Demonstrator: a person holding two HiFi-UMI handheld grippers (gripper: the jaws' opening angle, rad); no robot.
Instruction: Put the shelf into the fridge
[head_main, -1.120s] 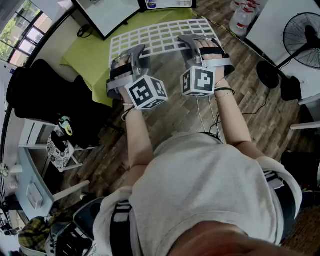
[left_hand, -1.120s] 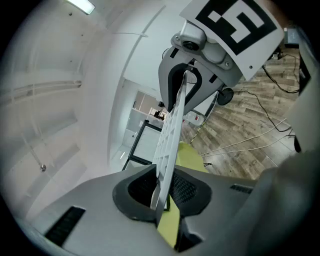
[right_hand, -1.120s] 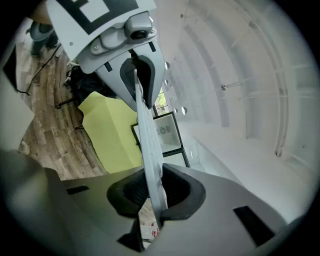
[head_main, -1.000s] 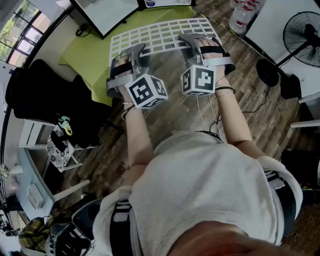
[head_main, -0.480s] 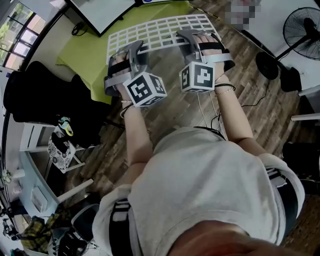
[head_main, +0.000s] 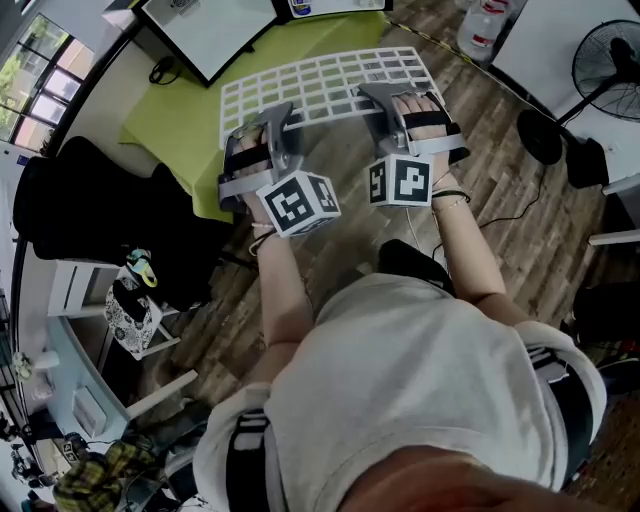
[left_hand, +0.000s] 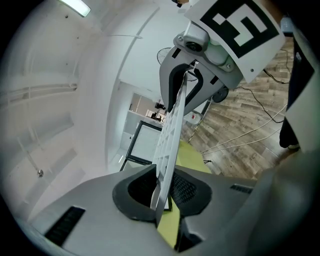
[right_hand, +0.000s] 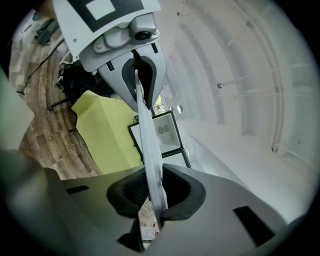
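A white grid shelf (head_main: 320, 80) is held level above the wooden floor and a green mat. My left gripper (head_main: 283, 120) is shut on the shelf's near edge at its left part, and my right gripper (head_main: 385, 100) is shut on the same edge further right. In the left gripper view the shelf (left_hand: 170, 135) runs edge-on from between my jaws to the right gripper (left_hand: 186, 82). The right gripper view shows the shelf (right_hand: 147, 140) pinched between the pads, with the left gripper (right_hand: 137, 70) at its far end. A black-framed white box (head_main: 210, 30), perhaps the fridge, stands beyond the mat.
The green mat (head_main: 180, 110) lies under the shelf's far side. A black chair (head_main: 90, 220) stands at the left, and a floor fan (head_main: 605, 65) at the right. A water bottle (head_main: 480, 30) stands at the top right. Cables (head_main: 420, 240) trail on the floor near the person's legs.
Both grippers keep their hold on the shelf. The head view has shifted slightly; the shelf has barely moved against the green mat.
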